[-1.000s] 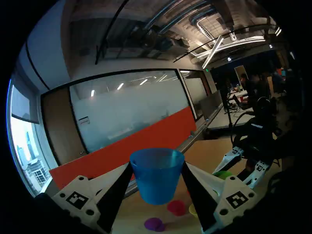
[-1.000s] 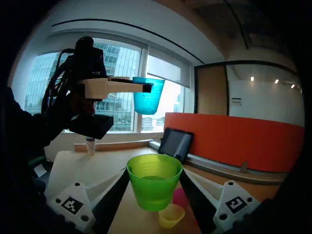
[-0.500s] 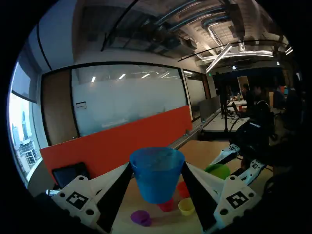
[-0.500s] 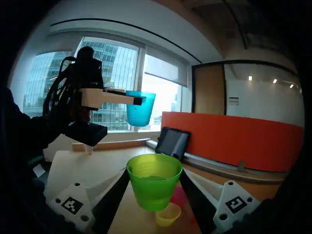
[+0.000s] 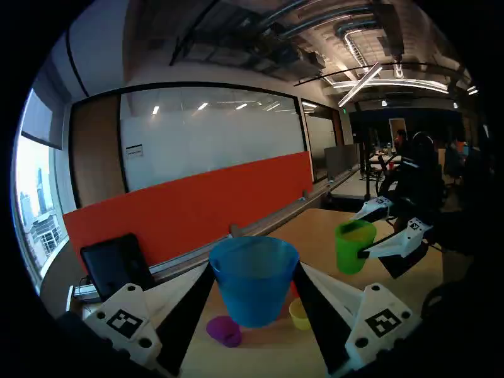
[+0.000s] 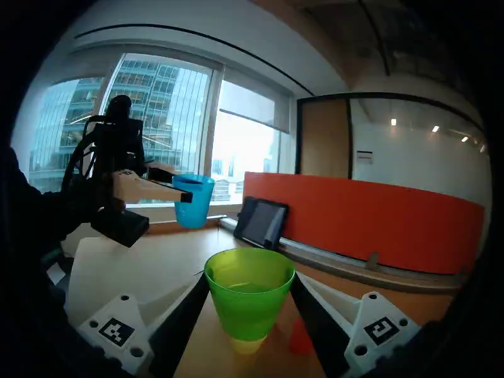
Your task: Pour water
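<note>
Wooden table [image 6: 157,258] is running out to an orange wall [image 6: 378,220], and a tablet [image 6: 261,222] is leaning near that far edge. Above the table, the left gripper [image 5: 253,272] is pointing level, with both fingers squeezing the blue cup [image 5: 254,293] upright in the air. Beside it, the right gripper [image 6: 249,285] is squeezing the green cup [image 6: 249,305] upright, with water showing inside. Lots of open table is lying between the two cups. Down below, a purple cup [image 5: 223,331] and a yellow cup [image 5: 299,313] are sitting. Since a second ago, the blue cup is hanging much lower, no longer high against the window [image 6: 157,126].
</note>
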